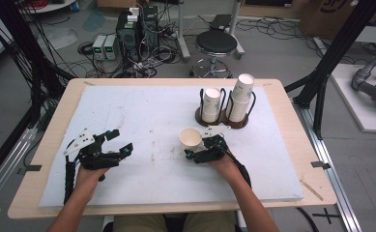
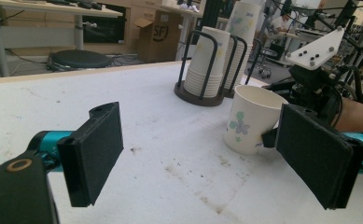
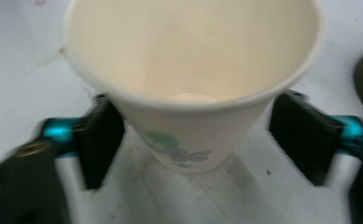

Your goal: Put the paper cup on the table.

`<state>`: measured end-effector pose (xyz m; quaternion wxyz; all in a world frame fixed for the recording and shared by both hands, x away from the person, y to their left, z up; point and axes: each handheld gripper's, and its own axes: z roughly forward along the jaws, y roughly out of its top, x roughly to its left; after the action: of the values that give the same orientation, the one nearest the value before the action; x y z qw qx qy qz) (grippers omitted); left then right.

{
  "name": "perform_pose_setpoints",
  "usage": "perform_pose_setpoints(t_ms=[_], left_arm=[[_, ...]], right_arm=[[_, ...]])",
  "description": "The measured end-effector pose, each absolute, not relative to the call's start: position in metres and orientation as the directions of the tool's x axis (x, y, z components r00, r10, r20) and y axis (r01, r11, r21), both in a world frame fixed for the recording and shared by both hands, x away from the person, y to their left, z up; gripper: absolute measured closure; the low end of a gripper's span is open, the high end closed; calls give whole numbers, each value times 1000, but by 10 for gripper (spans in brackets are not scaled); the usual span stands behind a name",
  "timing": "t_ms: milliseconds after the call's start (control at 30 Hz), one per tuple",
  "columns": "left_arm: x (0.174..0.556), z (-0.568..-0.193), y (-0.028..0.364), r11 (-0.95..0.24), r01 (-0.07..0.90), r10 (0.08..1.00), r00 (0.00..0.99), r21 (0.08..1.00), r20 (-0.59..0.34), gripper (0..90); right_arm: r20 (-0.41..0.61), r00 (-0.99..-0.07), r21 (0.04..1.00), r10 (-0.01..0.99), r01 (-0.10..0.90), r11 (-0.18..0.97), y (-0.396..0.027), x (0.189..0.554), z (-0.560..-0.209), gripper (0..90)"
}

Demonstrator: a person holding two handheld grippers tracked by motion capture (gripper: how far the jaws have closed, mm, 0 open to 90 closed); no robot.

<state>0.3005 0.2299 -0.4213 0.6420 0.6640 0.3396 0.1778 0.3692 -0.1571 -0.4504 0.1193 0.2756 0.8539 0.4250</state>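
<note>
Though released, paper cup (image 1: 191, 138) upright.

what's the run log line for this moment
right claw: open around paper cup | cup: upright | left claw: open, empty

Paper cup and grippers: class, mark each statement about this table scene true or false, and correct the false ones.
1. The loose paper cup stands upright on the white mat. True.
2. The right gripper is clamped tight on the cup. False: its jaws stand apart on either side of the cup, with gaps showing.
3. The left gripper holds a second cup. False: its jaws are open with nothing between them.
4. The cup holder carries two stacks of cups, the right one taller. True.
5. The loose cup has a flower print on its side. True.
</note>
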Motion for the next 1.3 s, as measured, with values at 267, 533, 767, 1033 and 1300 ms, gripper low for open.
perform_pose_setpoints(t_ms=[267,533,767,1033,1300], left_arm=[[301,-421,232,65,225,679,704,972,-209,151],[299,-420,232,77,218,661,719,973,-214,149],[297,-418,230,61,196,665,723,979,-187,149],[298,-418,229,63,196,664,724,979,-188,149],[288,-415,223,40,176,657,737,984,-159,150]], right_arm=[[38,-822,798,568,367,478,-185,354,-439,175],[22,-769,870,638,329,366,-234,324,-418,175],[-22,-679,918,733,277,284,-271,297,-403,175],[-18,-658,923,753,279,266,-294,284,-402,175],[7,-654,925,756,291,243,-296,280,-403,175]])
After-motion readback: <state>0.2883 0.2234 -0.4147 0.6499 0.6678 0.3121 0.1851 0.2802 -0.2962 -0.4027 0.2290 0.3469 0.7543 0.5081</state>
